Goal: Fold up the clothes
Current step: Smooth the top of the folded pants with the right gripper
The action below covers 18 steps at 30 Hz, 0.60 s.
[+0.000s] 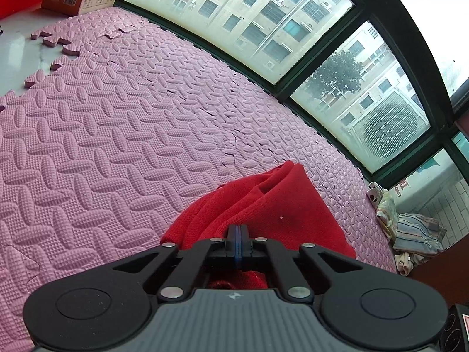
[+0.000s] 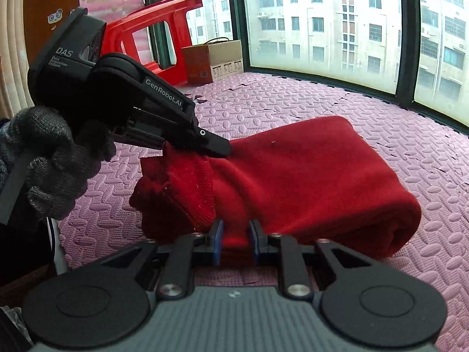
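Observation:
A red knit garment (image 2: 307,176), folded into a thick bundle, lies on the pink foam mat (image 2: 410,135). My right gripper (image 2: 236,234) is at the garment's near edge, its blue pads pressed on a thick fold of red cloth between them. My left gripper (image 2: 222,149), held by a gloved hand (image 2: 49,158), comes in from the left with its tips on the garment's bunched ribbed end. In the left wrist view the left gripper (image 1: 238,231) has its pads together at the edge of the red garment (image 1: 272,202), pinching cloth.
The mat (image 1: 117,117) runs up to a wall of windows (image 1: 366,111). A red plastic stool (image 2: 164,14) and a cardboard box (image 2: 214,61) stand at the far left corner. A pile of other clothes (image 1: 410,231) lies beside the mat at the right.

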{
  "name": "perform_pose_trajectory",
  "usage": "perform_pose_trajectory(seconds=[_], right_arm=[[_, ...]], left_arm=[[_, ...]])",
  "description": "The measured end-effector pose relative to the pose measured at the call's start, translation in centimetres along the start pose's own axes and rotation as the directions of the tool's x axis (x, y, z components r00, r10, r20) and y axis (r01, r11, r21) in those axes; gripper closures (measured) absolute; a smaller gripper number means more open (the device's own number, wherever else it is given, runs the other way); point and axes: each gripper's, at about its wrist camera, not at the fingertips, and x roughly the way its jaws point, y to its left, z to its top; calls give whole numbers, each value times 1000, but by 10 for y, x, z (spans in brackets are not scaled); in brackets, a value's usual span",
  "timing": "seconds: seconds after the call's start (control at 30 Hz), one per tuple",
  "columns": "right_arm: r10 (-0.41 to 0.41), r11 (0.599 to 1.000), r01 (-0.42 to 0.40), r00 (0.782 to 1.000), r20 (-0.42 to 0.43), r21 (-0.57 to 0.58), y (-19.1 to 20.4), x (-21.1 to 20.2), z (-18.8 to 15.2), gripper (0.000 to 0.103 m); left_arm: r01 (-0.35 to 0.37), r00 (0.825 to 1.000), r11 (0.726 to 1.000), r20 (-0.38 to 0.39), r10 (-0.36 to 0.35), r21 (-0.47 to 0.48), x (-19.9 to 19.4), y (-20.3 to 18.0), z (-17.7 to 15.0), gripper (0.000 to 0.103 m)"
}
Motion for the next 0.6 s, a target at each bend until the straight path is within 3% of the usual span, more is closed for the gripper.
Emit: perform_pose_trajectory(seconds=[0.13, 0.3, 0.5, 0.6], right_arm=[[4, 1000, -4, 999, 46, 11, -6, -25, 17, 84], [-92, 993, 85, 992, 81, 82, -40, -43, 38, 83], [-199, 967, 189, 979, 41, 173, -85, -35, 44, 82], [-209, 958, 201, 978, 17, 205, -95, -29, 33, 82]], left_arm=[[22, 1000, 1000, 6, -22, 7, -7, -6, 3, 100], [48, 998, 996, 32, -50, 73, -26, -28, 3, 96], [132, 991, 980, 7, -135, 149, -47, -54, -15, 95], [104, 995, 982, -22, -102, 156, -42, -48, -25, 95]])
